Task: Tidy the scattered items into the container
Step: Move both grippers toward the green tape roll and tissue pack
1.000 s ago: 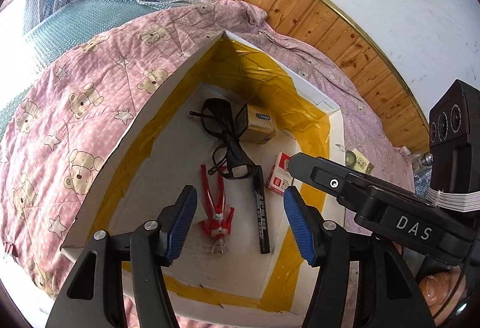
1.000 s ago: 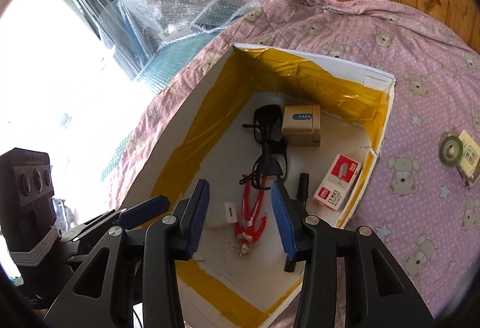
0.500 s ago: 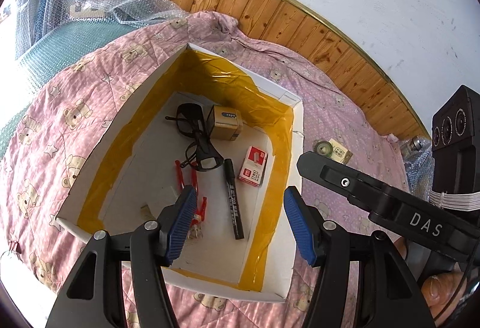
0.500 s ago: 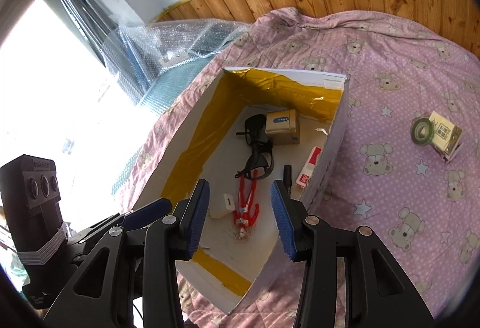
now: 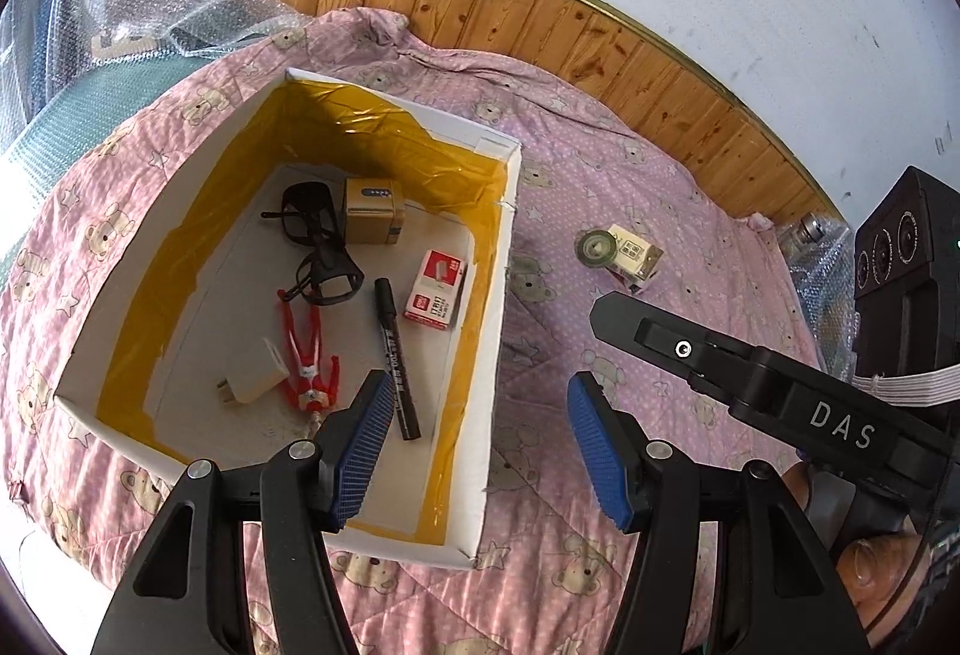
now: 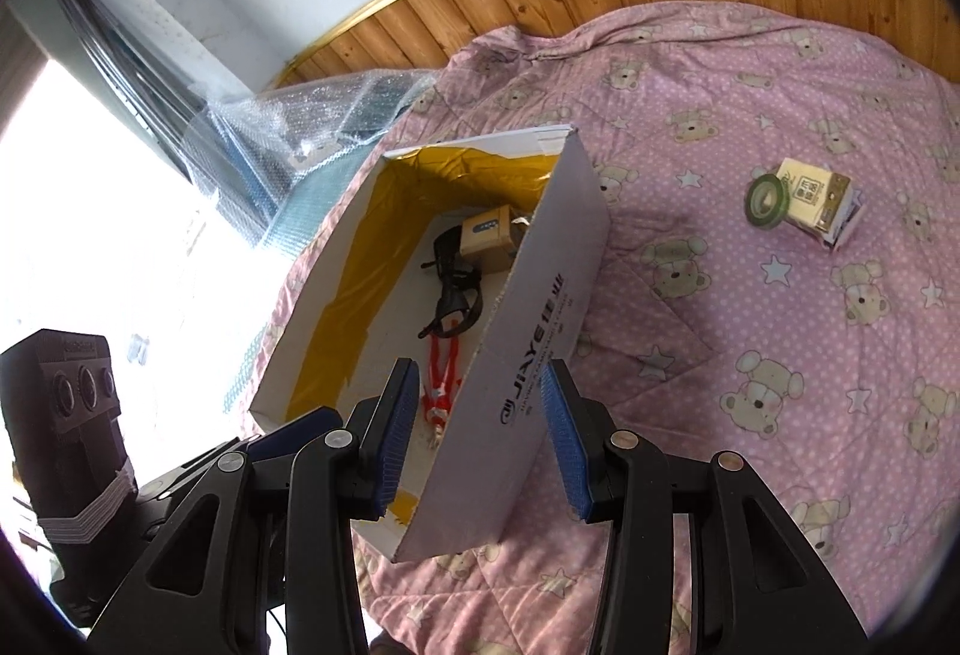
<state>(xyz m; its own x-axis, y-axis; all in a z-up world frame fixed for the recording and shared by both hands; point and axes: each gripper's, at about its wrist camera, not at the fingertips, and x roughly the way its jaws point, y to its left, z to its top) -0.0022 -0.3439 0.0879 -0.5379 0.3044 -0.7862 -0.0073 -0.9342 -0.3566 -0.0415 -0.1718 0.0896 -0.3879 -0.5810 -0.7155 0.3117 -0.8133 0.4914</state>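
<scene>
We are holding both grippers wide open and empty: the left gripper [image 5: 477, 442] is hovering over the white box's [image 5: 489, 355] right wall, the right gripper [image 6: 480, 436] beside that wall. Glasses [image 5: 318, 247], a marker [image 5: 396, 361], a red figure [image 5: 306, 361] and small boxes are lying inside. A tape roll [image 6: 768, 199] and a tissue pack [image 6: 816, 205] are sitting touching on the pink quilt [image 6: 750, 325], well apart from the box.

The quilt [image 6: 750, 295] was pink with bears and stars; the white box [image 5: 480, 355] had yellow-taped walls; the claw pads [image 5: 360, 439] were blue.
</scene>
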